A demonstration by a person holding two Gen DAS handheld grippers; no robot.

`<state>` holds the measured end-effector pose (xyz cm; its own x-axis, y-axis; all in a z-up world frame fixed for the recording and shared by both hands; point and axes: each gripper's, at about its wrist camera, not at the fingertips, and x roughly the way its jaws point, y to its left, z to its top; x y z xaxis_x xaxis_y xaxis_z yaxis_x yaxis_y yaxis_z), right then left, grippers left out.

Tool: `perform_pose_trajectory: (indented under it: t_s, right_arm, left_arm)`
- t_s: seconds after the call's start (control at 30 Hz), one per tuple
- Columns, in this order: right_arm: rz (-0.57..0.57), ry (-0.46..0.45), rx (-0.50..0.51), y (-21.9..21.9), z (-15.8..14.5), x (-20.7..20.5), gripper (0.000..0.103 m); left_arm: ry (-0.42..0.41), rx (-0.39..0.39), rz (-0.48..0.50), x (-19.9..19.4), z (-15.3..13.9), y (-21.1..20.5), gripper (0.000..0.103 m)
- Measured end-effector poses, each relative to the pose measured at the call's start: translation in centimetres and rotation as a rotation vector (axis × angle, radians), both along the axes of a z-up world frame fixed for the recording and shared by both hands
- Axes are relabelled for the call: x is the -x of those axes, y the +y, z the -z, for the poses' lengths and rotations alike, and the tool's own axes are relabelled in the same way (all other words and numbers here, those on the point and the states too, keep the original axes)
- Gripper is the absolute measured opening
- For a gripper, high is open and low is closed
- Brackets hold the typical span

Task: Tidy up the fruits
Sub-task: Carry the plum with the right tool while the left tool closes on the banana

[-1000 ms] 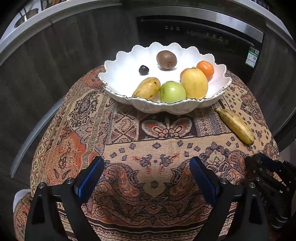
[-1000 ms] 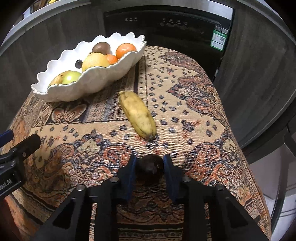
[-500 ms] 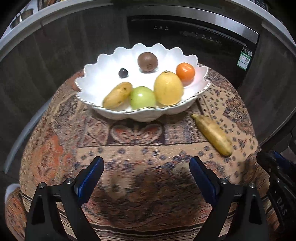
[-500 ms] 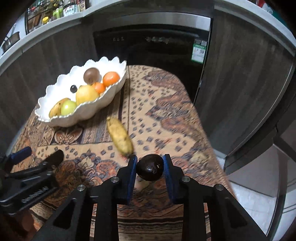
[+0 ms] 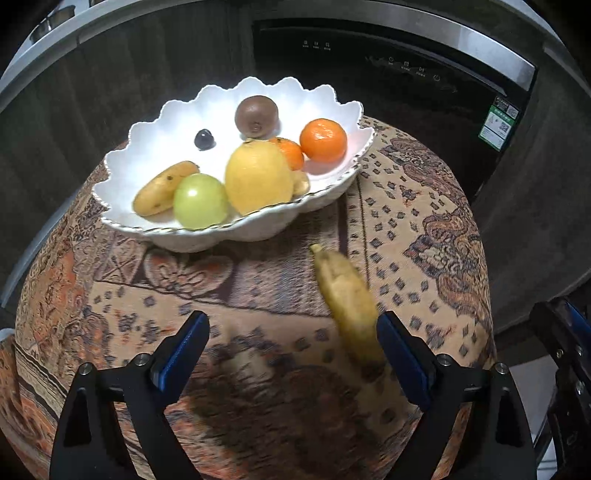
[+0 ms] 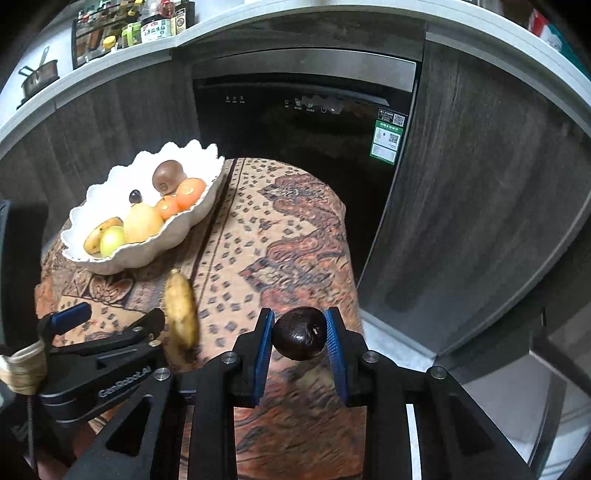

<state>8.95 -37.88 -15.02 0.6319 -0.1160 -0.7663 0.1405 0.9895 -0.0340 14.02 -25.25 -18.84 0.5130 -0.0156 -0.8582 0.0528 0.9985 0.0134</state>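
Observation:
A white scalloped bowl (image 5: 122,225) (image 6: 147,254) on the patterned tablecloth holds a kiwi (image 5: 256,116), a small dark fruit (image 5: 204,139), two oranges (image 5: 323,139), a yellow fruit (image 5: 258,177), a green apple (image 5: 200,201) and a small mango (image 5: 164,188). A banana (image 5: 349,302) (image 6: 181,310) lies on the cloth in front of the bowl. My left gripper (image 5: 291,350) is open, with the banana beside its right finger. My right gripper (image 6: 300,334) is shut on a dark round fruit (image 6: 300,333), held above the table's right edge.
The table (image 5: 424,229) stands against dark cabinets and a black dishwasher (image 6: 306,122). A shelf with bottles and a pot (image 6: 125,26) runs above. The floor (image 6: 480,398) shows to the right past the table edge.
My right gripper has lifted the dark fruit off the cloth and risen. My left gripper has moved right toward the banana, staying open.

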Motion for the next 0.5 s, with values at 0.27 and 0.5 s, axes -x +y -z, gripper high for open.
perform_pose_trajectory:
  t_s: [0.27, 0.5]
  right_arm:
    - [-0.023, 0.006, -0.024, -2.3, 1.2, -1.1, 0.030]
    - [-0.014, 0.004, -0.055, -3.5, 2.2, -1.5, 0.030]
  left_arm:
    - [0.009, -0.028, -0.056, -1.4, 1.3, -2.2, 0.084]
    - [0.002, -0.034, -0.072, -1.8, 2.1, -3.0, 0.067]
